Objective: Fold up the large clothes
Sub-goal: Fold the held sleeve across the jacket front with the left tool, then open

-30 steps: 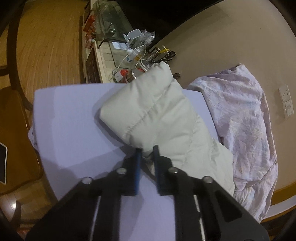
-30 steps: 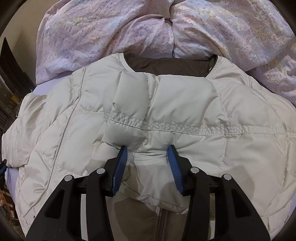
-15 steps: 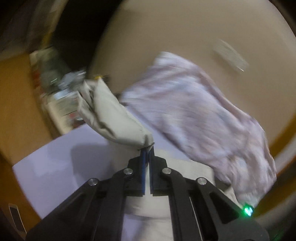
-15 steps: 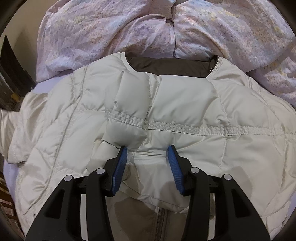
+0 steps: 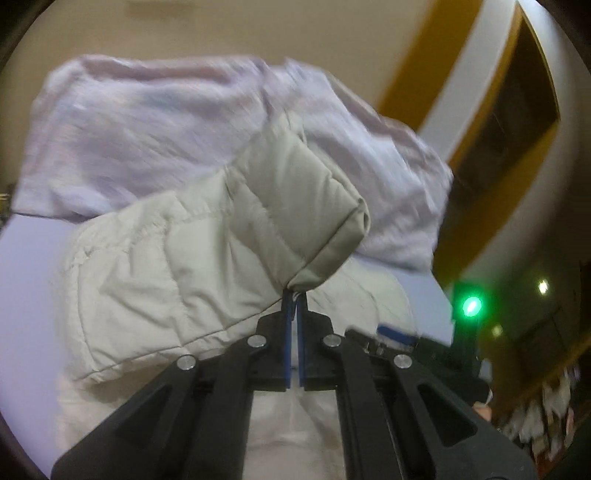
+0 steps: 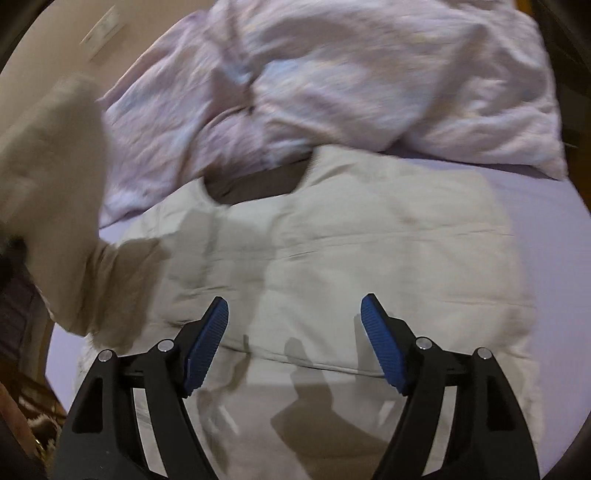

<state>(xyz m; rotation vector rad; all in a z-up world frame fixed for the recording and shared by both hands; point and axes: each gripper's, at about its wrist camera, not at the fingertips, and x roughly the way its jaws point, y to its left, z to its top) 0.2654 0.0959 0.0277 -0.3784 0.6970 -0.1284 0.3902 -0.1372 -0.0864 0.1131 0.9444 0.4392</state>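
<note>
The cream quilted jacket (image 6: 332, 266) lies spread on a lavender bed sheet (image 6: 535, 206), its dark-lined collar toward a rumpled pale-pink floral duvet (image 6: 351, 85) heaped at the far side. The left gripper (image 5: 294, 299) has its blue fingers (image 5: 287, 332) pressed tight together on the cuff end of the jacket's sleeve (image 5: 288, 206), which stands lifted off the bed and arches over the jacket body with the duvet behind it; in the right wrist view the same raised sleeve shows as a blurred cream shape at the left edge. The right gripper (image 6: 294, 314) hovers above the lower middle of the jacket with its fingers (image 6: 207, 343) set wide apart (they have just been opening), holding nothing, only flat quilted fabric beneath the gap and the gripper's shadow falling across it. A beige wall (image 5: 258, 26) rises behind the bed, and a small green light (image 5: 471, 305) glows at the right of the left wrist view.
</note>
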